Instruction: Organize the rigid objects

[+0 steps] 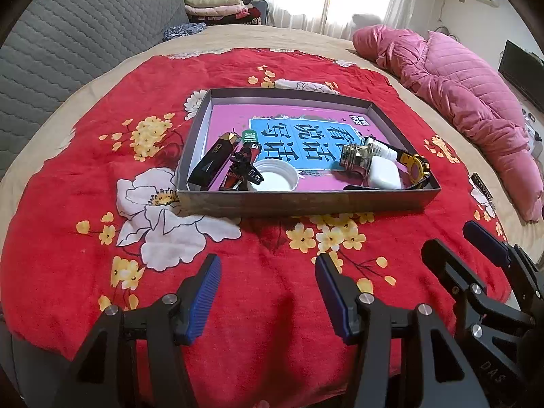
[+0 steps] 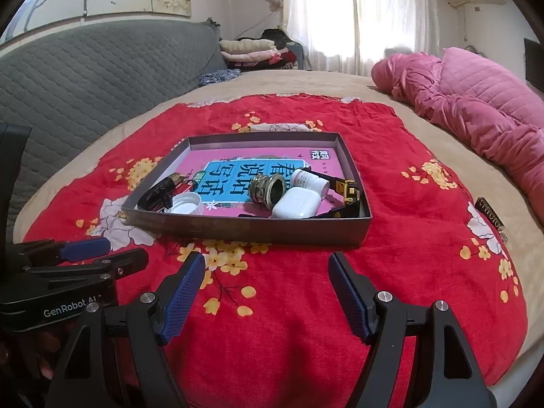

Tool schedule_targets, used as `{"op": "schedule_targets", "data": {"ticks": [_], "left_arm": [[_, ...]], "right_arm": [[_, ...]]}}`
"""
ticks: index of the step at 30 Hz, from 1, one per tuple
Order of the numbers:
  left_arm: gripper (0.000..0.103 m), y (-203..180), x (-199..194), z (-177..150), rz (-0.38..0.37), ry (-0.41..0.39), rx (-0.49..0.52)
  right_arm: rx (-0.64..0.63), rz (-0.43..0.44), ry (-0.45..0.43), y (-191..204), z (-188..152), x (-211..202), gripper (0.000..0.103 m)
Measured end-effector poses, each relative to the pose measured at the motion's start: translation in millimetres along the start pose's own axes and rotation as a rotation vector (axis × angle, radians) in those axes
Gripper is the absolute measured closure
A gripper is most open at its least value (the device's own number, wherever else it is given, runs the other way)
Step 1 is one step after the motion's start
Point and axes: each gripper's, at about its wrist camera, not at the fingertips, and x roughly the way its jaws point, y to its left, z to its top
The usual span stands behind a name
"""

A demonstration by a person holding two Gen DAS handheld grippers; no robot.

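A shallow grey box (image 1: pixel 306 202) (image 2: pixel 238 229) with a pink and blue book on its floor sits on the red flowered blanket. Inside lie a black lighter (image 1: pixel 210 161), a white lid (image 1: pixel 275 178) (image 2: pixel 185 205), a brass ring (image 1: pixel 353 156) (image 2: pixel 267 187), a white earbud case (image 1: pixel 384 175) (image 2: pixel 295 204), a white bottle (image 2: pixel 309 180) and a yellow watch (image 1: pixel 416 166) (image 2: pixel 350 192). My left gripper (image 1: pixel 268 272) is open and empty in front of the box. My right gripper (image 2: pixel 267 272) is open and empty too, beside the left one.
The red blanket (image 1: pixel 85 187) lies on a beige bed. A pink quilt (image 1: pixel 476 91) (image 2: pixel 476 102) is heaped at the right. A grey padded headboard (image 1: pixel 68 40) stands at the left. Folded clothes (image 2: pixel 251 51) are stacked at the back.
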Motion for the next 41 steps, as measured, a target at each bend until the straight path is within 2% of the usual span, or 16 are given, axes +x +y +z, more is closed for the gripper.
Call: {"op": "schedule_targets", "data": {"ticks": [41], "left_arm": [[0.046,-1.8,6.5,-2.5,0.016,0.036,0.019]], "right_arm": [[0.013,0.008,-0.017,-3.3,3.8,-3.0,0.027]]}}
